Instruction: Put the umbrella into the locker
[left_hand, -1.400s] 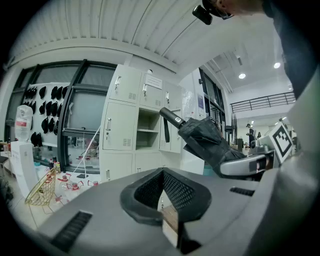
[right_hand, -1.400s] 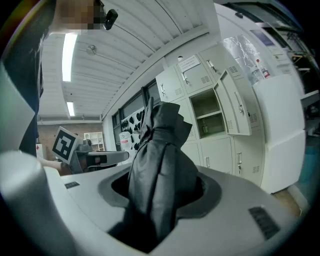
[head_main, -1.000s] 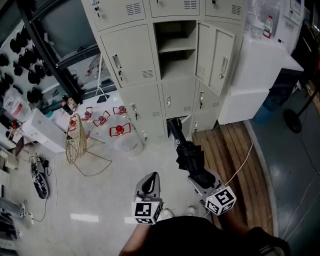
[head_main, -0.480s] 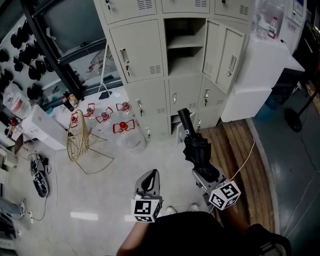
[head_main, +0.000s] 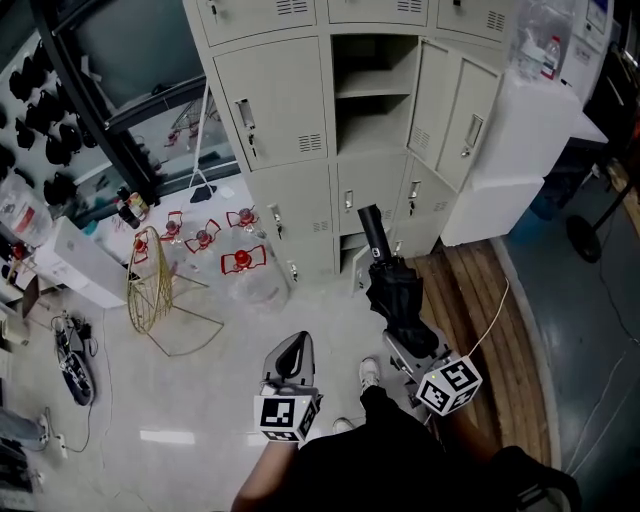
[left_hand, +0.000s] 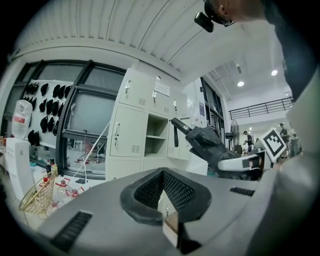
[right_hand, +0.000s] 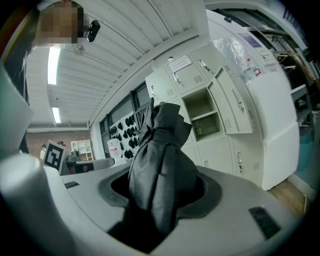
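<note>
Clamped in the right gripper (head_main: 408, 348): a folded black umbrella (head_main: 392, 290), jaws wide around its cloth bundle, handle end out ahead toward the open locker (head_main: 375, 92). Left gripper (head_main: 290, 360) closed, empty, alongside. Likely light, squashy cloth over stiff shaft; best gripped firmly mid-bundle.

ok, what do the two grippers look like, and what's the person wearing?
The left gripper and right gripper both have light grey moulded shells with black textured pads inside. Each carries a white cube printed with black square markers at its rear. A thin pale cable trails from the right gripper. The person wears a black top and pale shoes.
</note>
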